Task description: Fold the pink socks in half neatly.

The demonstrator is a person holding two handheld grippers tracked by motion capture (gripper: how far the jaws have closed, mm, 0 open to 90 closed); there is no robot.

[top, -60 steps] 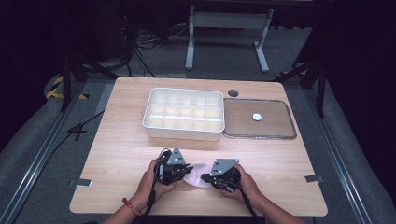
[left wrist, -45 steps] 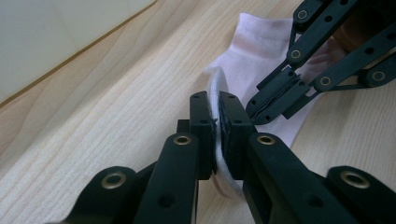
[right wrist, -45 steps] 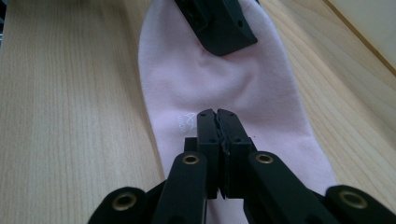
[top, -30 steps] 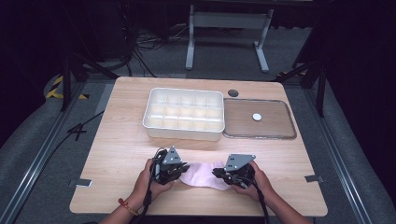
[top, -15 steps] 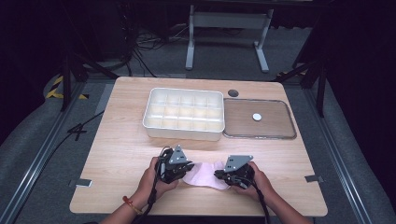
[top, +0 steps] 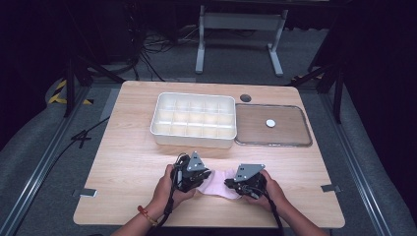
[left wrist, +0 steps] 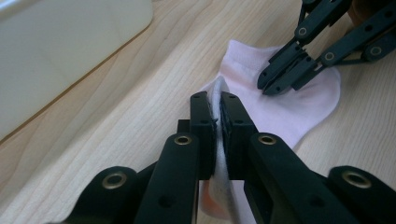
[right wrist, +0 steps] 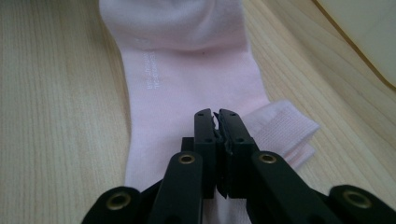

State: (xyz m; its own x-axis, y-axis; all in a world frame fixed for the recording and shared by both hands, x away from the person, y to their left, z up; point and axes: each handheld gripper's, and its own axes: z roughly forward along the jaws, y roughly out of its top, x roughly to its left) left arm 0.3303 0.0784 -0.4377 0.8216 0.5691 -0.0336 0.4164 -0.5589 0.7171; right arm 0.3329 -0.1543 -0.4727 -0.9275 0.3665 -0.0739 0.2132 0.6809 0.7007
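Hand-held gripper pair, both clenched on one pale pink ankle sock at the lower centre of a light wooden bench.

Left hand-held gripper (top: pixel 205 175) pinches a raised fold of the pale pink ankle sock (top: pixel 219 183); right hand-held gripper (top: pixel 229 184) clamps the fabric near the ribbed cuff. Compared with two seconds ago, the grippers have drawn apart and the sock now lies stretched out between them, likely flattening it for folding or lifting. Light wooden bench (top: pixel 133 162) carries, in the upper middle, a white plastic tray of small compartments (top: pixel 194 120), seemingly empty. Beside it at upper right lies a clear flat lid (top: pixel 290 130) with a small white disc (top: pixel 270 123) on it. Nothing stands between sock and tray.
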